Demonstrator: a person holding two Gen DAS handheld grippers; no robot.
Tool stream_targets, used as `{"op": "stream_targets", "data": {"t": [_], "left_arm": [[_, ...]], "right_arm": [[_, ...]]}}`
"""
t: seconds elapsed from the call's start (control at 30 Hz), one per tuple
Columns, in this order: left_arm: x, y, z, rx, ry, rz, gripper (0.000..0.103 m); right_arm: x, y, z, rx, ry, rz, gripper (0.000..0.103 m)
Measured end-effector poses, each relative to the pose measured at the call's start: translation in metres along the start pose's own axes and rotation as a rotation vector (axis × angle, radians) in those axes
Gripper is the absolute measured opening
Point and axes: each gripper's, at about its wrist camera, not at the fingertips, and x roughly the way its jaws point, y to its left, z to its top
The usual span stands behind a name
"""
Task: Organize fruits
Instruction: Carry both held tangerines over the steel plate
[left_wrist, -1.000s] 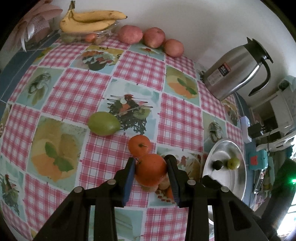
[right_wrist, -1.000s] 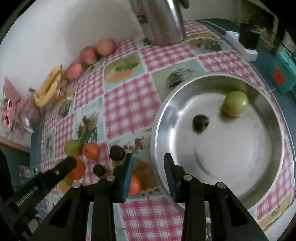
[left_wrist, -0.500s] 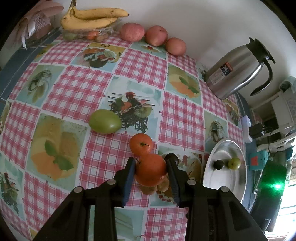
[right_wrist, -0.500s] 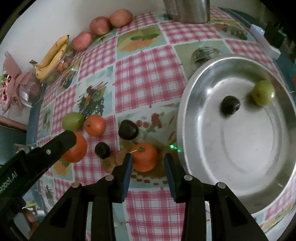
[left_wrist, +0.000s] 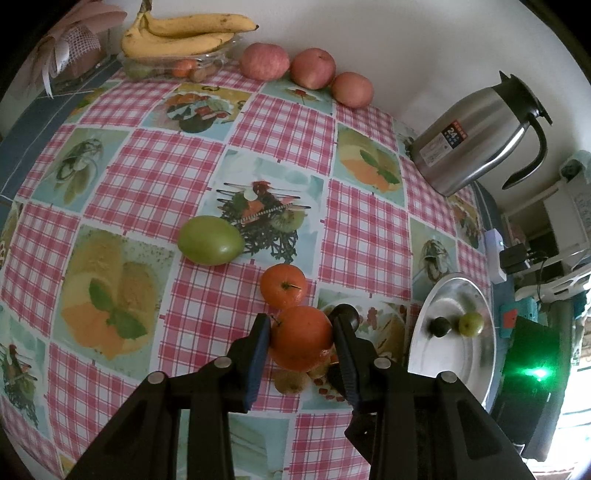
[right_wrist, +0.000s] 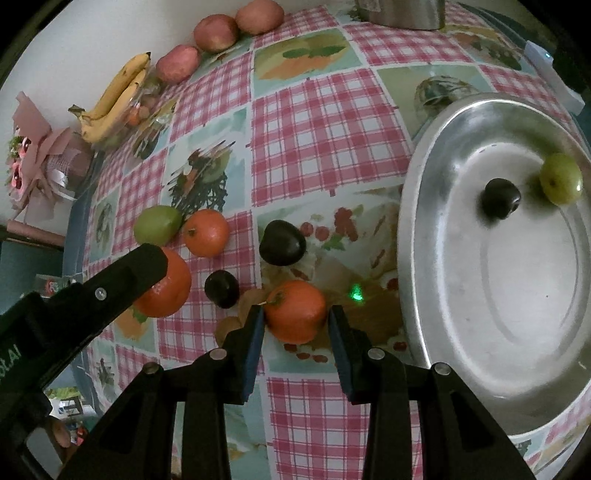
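A round orange tangerine (right_wrist: 295, 315) on the checked surface (right_wrist: 325, 122) was framed closely by the right tool (right_wrist: 295, 328), though contact could not be told. The shiny steel basin (right_wrist: 417, 258) lay just rightward. Another orange (left_wrist: 301, 338) was held by the left tool (left_wrist: 301, 341).

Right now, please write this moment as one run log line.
left gripper: shut on orange | right gripper: straddles second orange, contact unclear | metal basin: dark fruit, green fruit

Two close, downward wrist views
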Motion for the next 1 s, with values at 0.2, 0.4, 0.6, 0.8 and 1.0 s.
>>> {"op": "stream_targets", "data": {"t": [0.2,0.4,0.6,0.8,1.0], "left_arm": [[0.0,0.0,0.0,0.001,-0.001,-0.001,0.038],[-0.002,0.001,0.001,-0.003,-0.009,-0.007,0.038],[-0.006,-0.001,0.001,0.001,-0.021,-0.016,0.038],[-0.007,-0.018,-0.002,0.052,-0.028,-0.022,0.038],[-0.003,-0.047,-0.012,0.128,-0.016,-0.058,0.038]], "right_arm": [[-0.003,0.001,-0.001,-0.004,-0.008,-0.009,0.036],[-0.022,-0.005,0.0,0.021,-0.071,0.015,0.036],[-0.045,-0.018,0.002,0.07,-0.153,0.033,0.036],[-0.067,-0.048,0.003,0.161,-0.225,-0.042,0.036],[-0.079,-0.086,0.002,0.278,-0.254,-0.118,0.036]]}}
